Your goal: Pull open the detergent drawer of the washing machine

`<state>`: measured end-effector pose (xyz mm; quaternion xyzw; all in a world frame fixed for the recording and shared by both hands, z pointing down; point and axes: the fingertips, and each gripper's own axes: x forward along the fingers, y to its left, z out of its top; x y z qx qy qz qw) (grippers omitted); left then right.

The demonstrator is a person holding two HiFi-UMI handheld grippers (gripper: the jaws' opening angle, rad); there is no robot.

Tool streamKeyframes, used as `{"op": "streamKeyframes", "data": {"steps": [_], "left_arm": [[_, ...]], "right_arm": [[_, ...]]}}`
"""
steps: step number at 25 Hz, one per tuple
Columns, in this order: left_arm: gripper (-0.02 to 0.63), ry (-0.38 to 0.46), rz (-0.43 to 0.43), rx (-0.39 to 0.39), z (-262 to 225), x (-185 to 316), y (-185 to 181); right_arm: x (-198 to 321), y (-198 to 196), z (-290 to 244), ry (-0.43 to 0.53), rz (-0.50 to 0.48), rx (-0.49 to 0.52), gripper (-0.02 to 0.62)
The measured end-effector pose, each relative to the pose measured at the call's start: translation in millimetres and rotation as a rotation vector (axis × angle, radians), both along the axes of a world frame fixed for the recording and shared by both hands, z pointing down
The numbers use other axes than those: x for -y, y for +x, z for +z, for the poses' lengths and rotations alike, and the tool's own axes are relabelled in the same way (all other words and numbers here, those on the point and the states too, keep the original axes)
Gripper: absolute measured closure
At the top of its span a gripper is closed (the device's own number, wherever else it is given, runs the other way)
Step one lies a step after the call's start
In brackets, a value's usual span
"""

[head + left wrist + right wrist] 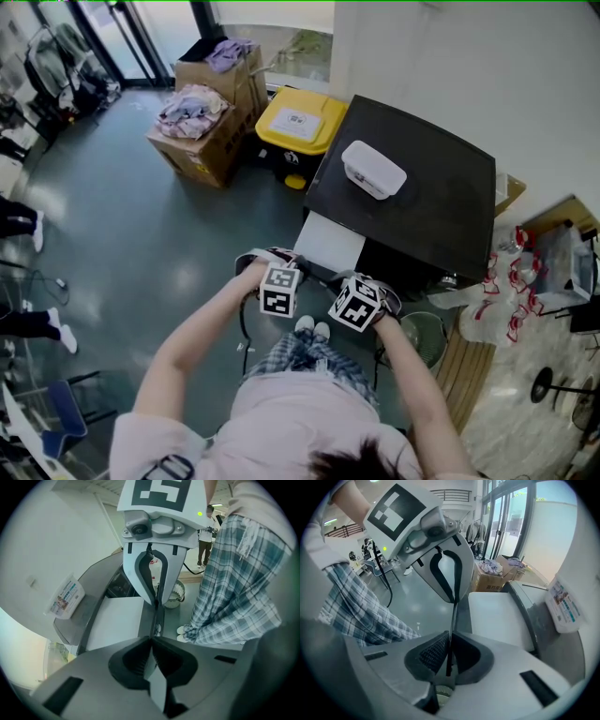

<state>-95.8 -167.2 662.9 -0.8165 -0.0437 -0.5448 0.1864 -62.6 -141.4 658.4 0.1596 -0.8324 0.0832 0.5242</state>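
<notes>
The dark-topped washing machine [427,202] stands against the wall, and a flat white panel [328,242] juts from its front edge. I cannot tell whether this panel is the detergent drawer. My two grippers hang in front of it over the floor, pointing down and towards each other with their tips close. My left gripper [305,281] [152,660] is shut with nothing between its jaws. My right gripper [328,284] [449,658] is also shut and empty. Each gripper view shows the other one: the right gripper [157,599] and the left gripper [453,597].
A white box [373,169] lies on the machine's top. A yellow-lidded bin [298,120] and cardboard boxes with clothes [202,131] stand to the machine's left. A small round basket [424,336] sits by its front right corner. The person's shoes [313,328] are below the grippers.
</notes>
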Motion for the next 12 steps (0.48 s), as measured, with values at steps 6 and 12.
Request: {"op": "streamKeyframes", "data": {"steps": [6, 12], "left_arm": [[0.566, -0.016, -0.010, -0.017, 0.0, -5.2, -2.2], [0.580, -0.104, -0.009, -0.071, 7.4, -42.8, 0.8]], "right_arm": [[-5.0, -2.0, 3.2, -0.008, -0.008, 0.001, 0.554], [-5.3, -2.9, 1.9, -0.014, 0.010, 0.020, 0.553]]}}
